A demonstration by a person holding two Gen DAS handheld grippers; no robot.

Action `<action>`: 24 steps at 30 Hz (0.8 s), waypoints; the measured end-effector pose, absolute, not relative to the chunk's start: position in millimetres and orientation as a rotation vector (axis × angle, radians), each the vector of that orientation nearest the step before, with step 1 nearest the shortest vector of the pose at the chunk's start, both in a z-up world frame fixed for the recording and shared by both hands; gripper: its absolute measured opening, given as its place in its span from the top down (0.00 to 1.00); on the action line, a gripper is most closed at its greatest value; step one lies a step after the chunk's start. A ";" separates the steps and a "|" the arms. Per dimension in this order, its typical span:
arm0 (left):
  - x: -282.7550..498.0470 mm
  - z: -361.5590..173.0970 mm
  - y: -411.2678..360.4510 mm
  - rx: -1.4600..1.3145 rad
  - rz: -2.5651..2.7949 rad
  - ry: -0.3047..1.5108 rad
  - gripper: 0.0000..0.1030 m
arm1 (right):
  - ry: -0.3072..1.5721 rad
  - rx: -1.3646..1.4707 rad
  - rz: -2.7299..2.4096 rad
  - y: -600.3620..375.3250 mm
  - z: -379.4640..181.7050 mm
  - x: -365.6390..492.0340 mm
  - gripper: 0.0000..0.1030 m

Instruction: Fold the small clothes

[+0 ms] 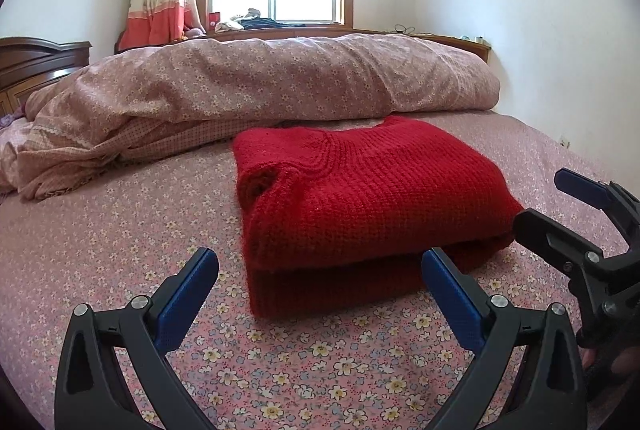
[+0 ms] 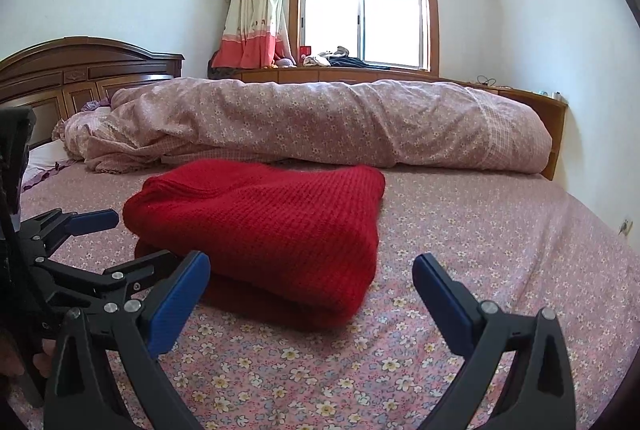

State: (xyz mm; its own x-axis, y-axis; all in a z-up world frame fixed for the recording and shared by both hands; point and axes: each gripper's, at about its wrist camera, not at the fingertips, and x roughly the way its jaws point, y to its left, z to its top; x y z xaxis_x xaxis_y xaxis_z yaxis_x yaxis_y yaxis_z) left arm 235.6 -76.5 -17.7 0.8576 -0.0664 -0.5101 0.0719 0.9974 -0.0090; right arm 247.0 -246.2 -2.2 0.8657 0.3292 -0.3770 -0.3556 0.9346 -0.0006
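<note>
You are holding both tools low over the floral bed sheet (image 1: 120,254), the left hand-held gripper (image 1: 320,294) spread wide and empty, the right hand-held gripper (image 2: 312,290) likewise wide with nothing between its blue pads. Just ahead, the red knit sweater (image 1: 360,198) is lying on the sheet in a thick doubled stack, near edge toward you; it is looking soft, bulky and floppy, likely to sag, so pinching through both layers at the near corners is seeming safest. Beyond, the rolled quilt (image 1: 280,78) is lying across the bed under the window (image 2: 366,10).
</note>
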 end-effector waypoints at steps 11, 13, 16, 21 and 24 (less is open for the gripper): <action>236.3 -18.8 -75.8 -0.002 -0.075 0.538 0.04 | 0.400 -0.064 0.351 -247.0 -4.5 251.3 0.00; 236.2 -18.8 -75.9 -0.001 -0.075 0.538 0.04 | 0.400 -0.064 0.351 -247.1 -4.3 251.3 0.00; 236.0 -18.8 -76.2 -0.001 -0.074 0.538 0.04 | 0.400 -0.064 0.351 -247.1 -4.3 251.3 0.00; 236.0 -18.9 -76.1 -0.001 -0.075 0.538 0.04 | 0.403 -0.063 0.350 -247.2 -4.8 250.8 0.00; 236.2 -18.9 -75.7 -0.003 -0.075 0.537 0.04 | 0.403 -0.063 0.350 -247.4 -5.1 250.7 0.00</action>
